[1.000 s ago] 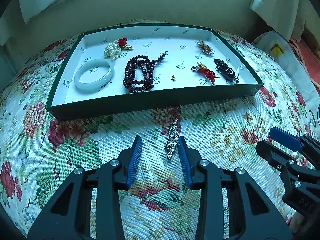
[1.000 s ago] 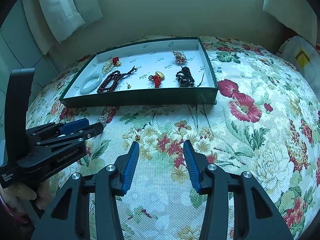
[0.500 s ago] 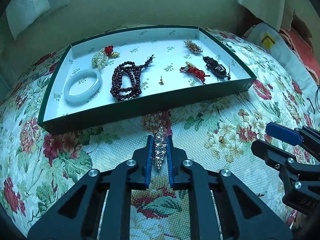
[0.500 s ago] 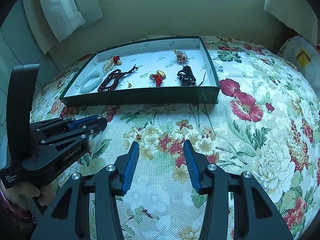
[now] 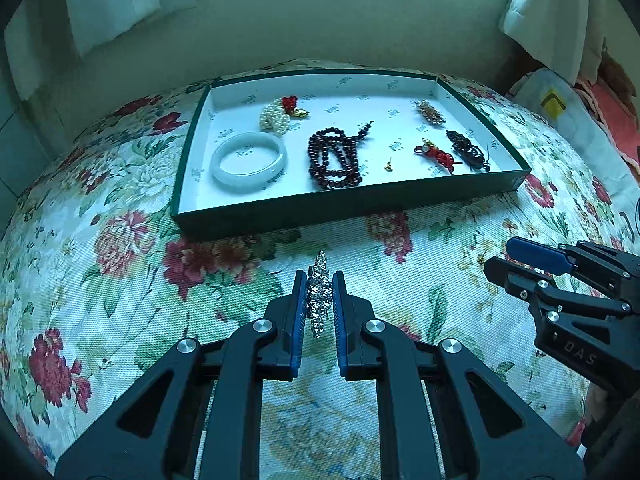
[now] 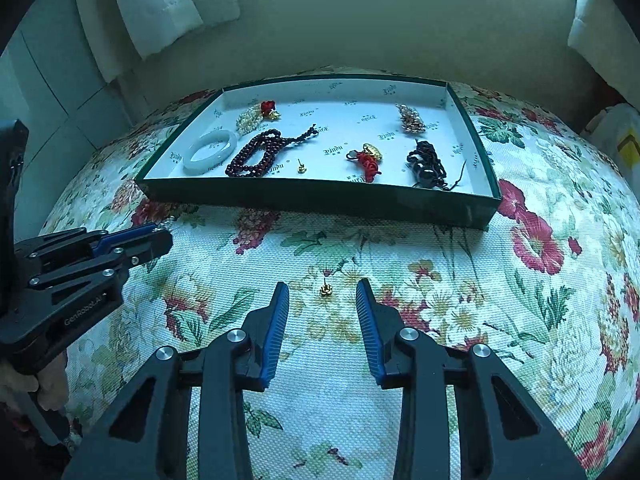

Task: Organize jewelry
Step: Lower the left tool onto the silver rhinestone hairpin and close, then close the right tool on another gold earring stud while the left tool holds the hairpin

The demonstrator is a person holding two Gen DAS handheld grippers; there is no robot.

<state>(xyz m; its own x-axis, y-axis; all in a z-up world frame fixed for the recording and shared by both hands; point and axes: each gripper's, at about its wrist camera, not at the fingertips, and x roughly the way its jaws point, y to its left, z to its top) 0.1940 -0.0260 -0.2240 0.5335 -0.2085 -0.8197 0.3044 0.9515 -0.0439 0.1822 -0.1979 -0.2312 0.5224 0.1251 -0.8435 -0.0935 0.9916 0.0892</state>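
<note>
While the left gripper (image 5: pixel 317 300) clamps its blue-padded jaws on a silver rhinestone hair clip (image 5: pixel 319 294), the clip stands on end between the pads, its tip poking out past them above the floral cloth (image 5: pixel 120 248). The right gripper (image 6: pixel 322 312) has its jaws apart, though they have just been closing, and a small gold stud earring (image 6: pixel 326 289) lies on the cloth between the two pads, touched by neither.

Beyond both grippers sits a shallow dark green tray (image 5: pixel 352 204) with a white printed lining. Inside it, from left to right in the left wrist view, lie a pale jade bangle (image 5: pixel 249 161), a pearl cluster with a red and gold charm (image 5: pixel 280 114) just behind the bangle, a coiled string of dark red beads (image 5: pixel 336 156), a second gold stud (image 5: pixel 388 167), a red knotted cord charm (image 5: pixel 436 155), and a dark beaded bracelet (image 5: pixel 466 149). A gold filigree brooch (image 5: pixel 430 111) rests near the far right corner. All pieces lie apart from one another except the pearls, which nearly touch the bangle.

A person's hand (image 6: pixel 48 392) grips the left gripper's handle at the edge of the right wrist view.
</note>
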